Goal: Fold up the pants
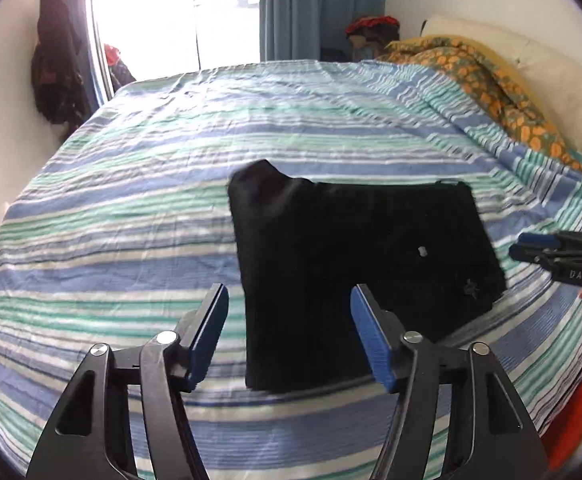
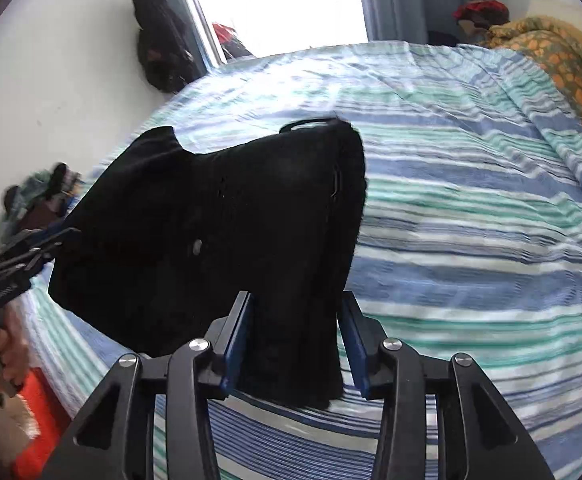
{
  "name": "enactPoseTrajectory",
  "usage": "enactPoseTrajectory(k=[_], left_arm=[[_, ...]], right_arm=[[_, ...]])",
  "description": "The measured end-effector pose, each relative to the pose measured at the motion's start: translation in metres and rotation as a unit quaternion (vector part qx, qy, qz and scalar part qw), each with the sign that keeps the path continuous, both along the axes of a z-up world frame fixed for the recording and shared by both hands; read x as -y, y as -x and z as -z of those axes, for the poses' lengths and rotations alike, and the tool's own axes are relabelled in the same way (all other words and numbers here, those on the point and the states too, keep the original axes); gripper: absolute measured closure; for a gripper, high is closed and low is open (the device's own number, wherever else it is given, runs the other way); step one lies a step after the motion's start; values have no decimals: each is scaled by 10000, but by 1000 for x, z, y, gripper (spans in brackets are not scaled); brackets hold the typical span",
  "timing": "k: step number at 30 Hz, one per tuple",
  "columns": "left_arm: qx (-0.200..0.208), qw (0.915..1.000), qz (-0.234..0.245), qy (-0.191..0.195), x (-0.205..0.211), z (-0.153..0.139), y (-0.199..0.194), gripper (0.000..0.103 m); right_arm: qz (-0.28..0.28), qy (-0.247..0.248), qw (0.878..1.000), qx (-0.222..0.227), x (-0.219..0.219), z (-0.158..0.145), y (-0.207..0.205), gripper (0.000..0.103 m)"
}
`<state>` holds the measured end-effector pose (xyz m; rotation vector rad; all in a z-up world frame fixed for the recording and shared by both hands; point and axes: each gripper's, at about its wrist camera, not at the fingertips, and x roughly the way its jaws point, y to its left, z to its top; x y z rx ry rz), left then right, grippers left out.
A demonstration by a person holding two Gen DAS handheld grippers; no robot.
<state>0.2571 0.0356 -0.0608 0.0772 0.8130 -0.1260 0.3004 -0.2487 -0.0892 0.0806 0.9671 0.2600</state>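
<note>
The wide bed is covered by a blue, green and white striped sheet (image 1: 139, 200), lightly wrinkled. At its far right corner a bunched orange-flowered quilt (image 1: 487, 80) leans on a cream padded headboard (image 1: 563, 80). Past the foot of the bed a bright window (image 1: 179, 12) glares beside a grey-blue curtain (image 1: 319, 4), and dark clothes (image 1: 57, 64) hang on the white wall to the left. A red-and-black bundle (image 1: 373, 26) sits in the corner by the curtain. None of these lie near the work.

The folded black pants (image 1: 355, 256) lie flat on the sheet toward the near edge of the bed, a roughly square block with one narrower flap reaching toward the left tool. The left black gripper with blue pads (image 1: 289, 334) hovers with its jaws spread wide, that near flap lying between and below the fingers; whether either pad touches the cloth is hard to tell. The right black gripper with blue pads (image 2: 297, 342) also has its jaws apart, straddling the pants' near corner, the fabric filling the gap without being pinched. In the left view this right tool shows at the pants' right side, just off the cloth. A person's hand (image 2: 5, 354) grips the left tool's handle at the right view's left edge.
</note>
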Motion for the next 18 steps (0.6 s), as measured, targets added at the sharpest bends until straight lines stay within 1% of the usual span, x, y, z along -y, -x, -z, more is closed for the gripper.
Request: enactPoseTrajectory(k=[1,2,3,4,5,7,9,10,11,13,15,16,18], left_arm=[[-12,10000,30,-53,-2,9,14,27],[-40,9999,56,-135,0,17,28,19],[-67,9996,92,-245,3,24,43,16],[-116,9993,137,-331,6,30,57,15],[-189,9989,177,-403,11,35,69,13],[-312,9978,200,-558,24,38,90,12],[-337,9968,190,-693,36,32,107,10],[-361,9962,129,-788,43,27,113,8],[-350,9951,58,-927,49,21,119,4],[-193,9917,-72,-1272,60,6,132,4],[-128,9888,-93,-1482,67,-8,138,4],[-142,9891,-82,-1466,70,-14,141,4],[-264,9908,-153,-1321,73,-23,149,4]], right_arm=[[19,121,9999,5,8,4,13,60],[11,246,9997,-14,13,8,27,59],[-14,400,9992,-53,15,11,41,56],[-44,573,9983,-83,15,13,55,46],[-85,693,9975,-101,15,15,69,29],[-158,748,9970,-103,12,14,95,15],[-157,715,9973,-74,6,7,117,12],[-157,668,9976,-50,1,1,126,6],[-170,616,9980,8,-6,-3,135,0],[-182,630,9978,125,-18,-16,148,0],[-96,745,9970,171,-31,-27,154,0],[-18,781,9968,175,-35,-32,158,0],[105,695,9974,154,-40,-41,165,0]])
